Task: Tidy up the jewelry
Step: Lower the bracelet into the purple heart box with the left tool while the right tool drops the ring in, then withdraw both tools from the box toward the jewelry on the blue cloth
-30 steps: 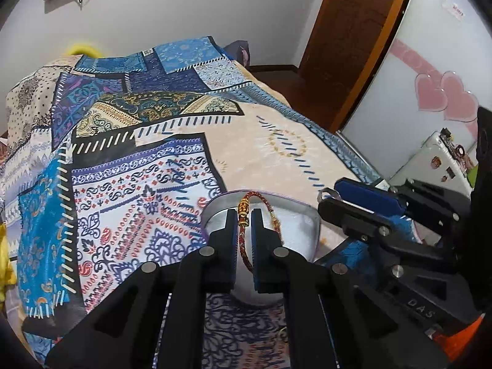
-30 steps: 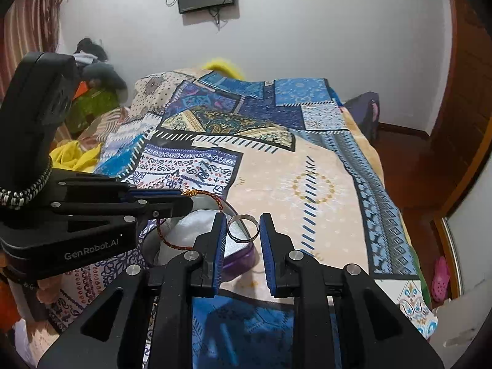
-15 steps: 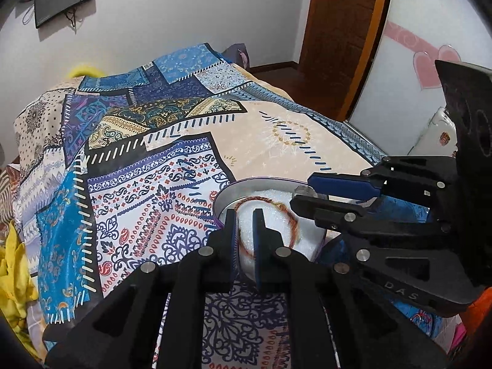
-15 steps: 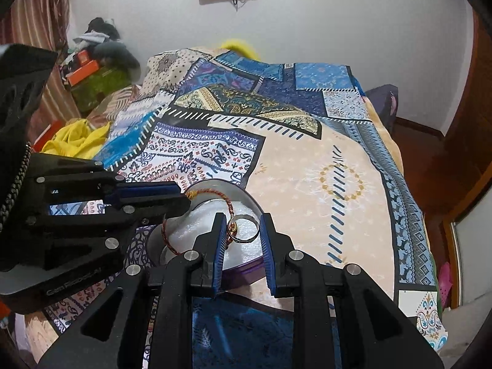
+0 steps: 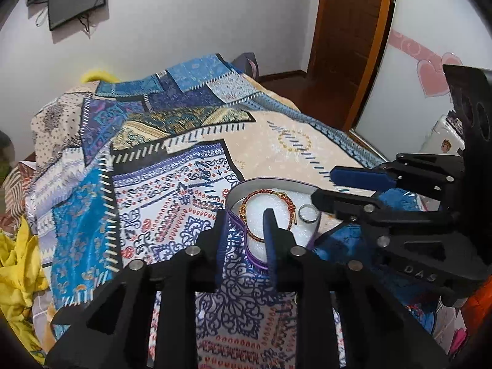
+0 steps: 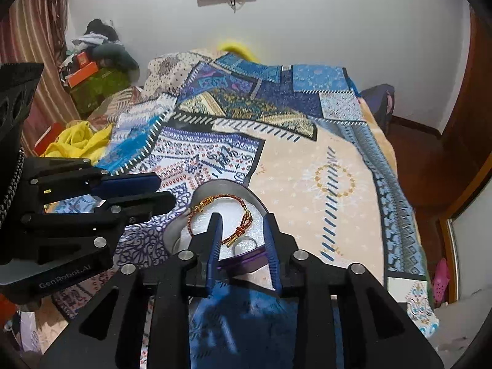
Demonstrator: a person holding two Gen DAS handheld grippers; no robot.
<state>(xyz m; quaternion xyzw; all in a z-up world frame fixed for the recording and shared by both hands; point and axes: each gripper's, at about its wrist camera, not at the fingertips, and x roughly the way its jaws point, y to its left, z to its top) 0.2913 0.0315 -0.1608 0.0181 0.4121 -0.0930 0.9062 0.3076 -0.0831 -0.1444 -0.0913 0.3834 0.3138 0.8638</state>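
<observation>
You held both black two-finger tools tilted steeply down over the near part of the bed, their tips meeting from either side above the round silver tin with a purple band and white foam lining. Your left gripper had its blue-padded jaws parting, a modest gap between them, with nothing pinched; through that gap showed only the tin's near-left rim and foam. Your right gripper came in from the right, its jaws likewise opening and gripping nothing, its tips hanging over the tin's near edge. The red and gold braided cord bracelet lay loose in an open loop on the white foam, its gold knotted clasp toward the near right side, clear of both sets of pads. The small plain silver ring lay flat on the foam just beside the bracelet's clasp end, at the tin's right near edge, also released. The tin sat on the patterned blue, white and cream patchwork bedspread, near the bed's near edge.
</observation>
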